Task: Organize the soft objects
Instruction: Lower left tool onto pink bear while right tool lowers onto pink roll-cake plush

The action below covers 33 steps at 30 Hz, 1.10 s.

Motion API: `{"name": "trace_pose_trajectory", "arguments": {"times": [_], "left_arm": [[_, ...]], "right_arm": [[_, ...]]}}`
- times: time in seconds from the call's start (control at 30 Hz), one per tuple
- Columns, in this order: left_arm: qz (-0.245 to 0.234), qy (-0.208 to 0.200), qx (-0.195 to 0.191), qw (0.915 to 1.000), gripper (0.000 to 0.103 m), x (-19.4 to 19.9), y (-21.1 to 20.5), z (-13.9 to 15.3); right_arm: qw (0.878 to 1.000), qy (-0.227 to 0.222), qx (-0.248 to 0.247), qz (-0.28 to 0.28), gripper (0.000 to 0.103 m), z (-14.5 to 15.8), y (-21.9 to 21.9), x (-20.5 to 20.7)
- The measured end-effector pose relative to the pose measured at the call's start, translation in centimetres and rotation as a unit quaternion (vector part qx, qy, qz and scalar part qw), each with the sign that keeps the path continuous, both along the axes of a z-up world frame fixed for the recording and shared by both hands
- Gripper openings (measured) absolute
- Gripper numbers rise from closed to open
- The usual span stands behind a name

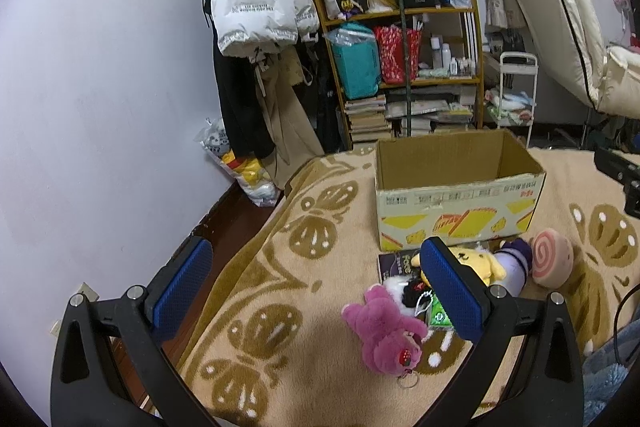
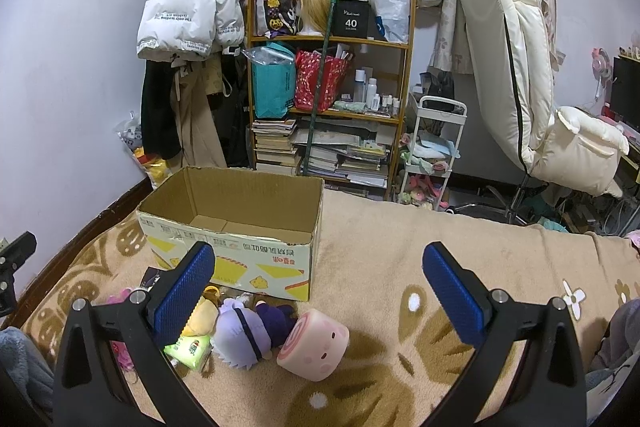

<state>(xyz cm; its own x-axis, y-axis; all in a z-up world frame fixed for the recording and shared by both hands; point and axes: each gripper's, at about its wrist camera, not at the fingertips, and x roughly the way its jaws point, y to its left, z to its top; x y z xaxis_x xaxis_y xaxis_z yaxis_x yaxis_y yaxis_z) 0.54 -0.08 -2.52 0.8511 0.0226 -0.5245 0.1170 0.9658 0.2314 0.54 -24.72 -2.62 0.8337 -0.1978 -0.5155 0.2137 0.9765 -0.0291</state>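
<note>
Both grippers released, nothing held. Left gripper (image 1: pixel 318 285) jaws wide apart, hovering over the bed blanket (image 1: pixel 280 247) w/ the toy pile just off its right pad. Right gripper (image 2: pixel 318 291) same, wide, above the toys.

Soft objs all bunched on the blanket right in front of the cardboard box (image 2: pixel 240 227), box open-top & looks empty inside. Pile: pink bear plush (image 1: pixel 384 335) nearest left side, yellow plush (image 1: pixel 480 263), purple-haired doll (image 2: pixel 244 327), pink swirl-roll cushion (image 2: pixel 314 345) on the right end. Green tissue pack (image 2: pixel 190 349) + a dark booklet (image 1: pixel 394 261) mixed in, prob not soft toys.

Step in hand, my guess: first pick. Tips: roll cushion sits clear of the rest → easiest for right gripper; straddle its round sides, squeeze mid-body. Bear for left; grab torso, not the keyring. Lift clear of box rim before dropping in. Risk: snagging the neighbouring doll.
</note>
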Motion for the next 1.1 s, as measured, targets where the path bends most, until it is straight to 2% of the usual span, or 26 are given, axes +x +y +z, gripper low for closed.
{"name": "trace_pose_trajectory", "arguments": {"times": [0.2,0.33,0.53,0.67,0.87,1.0,1.1], "left_arm": [[0.007,0.044,0.006,0.9990,0.102,1.7,-0.1,-1.3],[0.017,0.078,0.005,0.9968,0.102,3.1,0.1,-2.4],[0.022,0.137,0.000,0.9903,0.102,5.4,-0.1,-4.7],[0.021,0.167,-0.001,0.9857,0.102,6.5,-0.5,-6.0],[0.021,0.217,-0.002,0.9760,0.102,8.0,-1.2,-8.3],[0.027,0.254,-0.011,0.9669,0.102,9.2,-1.4,-10.1],[0.029,0.280,-0.003,0.9595,0.102,9.8,-1.7,-11.5]], "right_arm": [[1.000,0.018,0.007,-0.004,0.103,-1.5,-0.4,0.1],[0.999,0.046,0.020,-0.010,0.103,-2.5,-1.1,1.5],[0.995,0.088,0.046,-0.013,0.103,-4.0,-2.1,3.4],[0.993,0.110,0.039,-0.013,0.103,-4.9,-2.0,5.4],[0.987,0.157,0.015,-0.006,0.103,-6.9,-1.5,7.7],[0.981,0.193,0.019,-0.013,0.103,-8.4,-1.6,8.2],[0.977,0.211,0.023,-0.009,0.103,-9.2,-1.2,8.4]]}}
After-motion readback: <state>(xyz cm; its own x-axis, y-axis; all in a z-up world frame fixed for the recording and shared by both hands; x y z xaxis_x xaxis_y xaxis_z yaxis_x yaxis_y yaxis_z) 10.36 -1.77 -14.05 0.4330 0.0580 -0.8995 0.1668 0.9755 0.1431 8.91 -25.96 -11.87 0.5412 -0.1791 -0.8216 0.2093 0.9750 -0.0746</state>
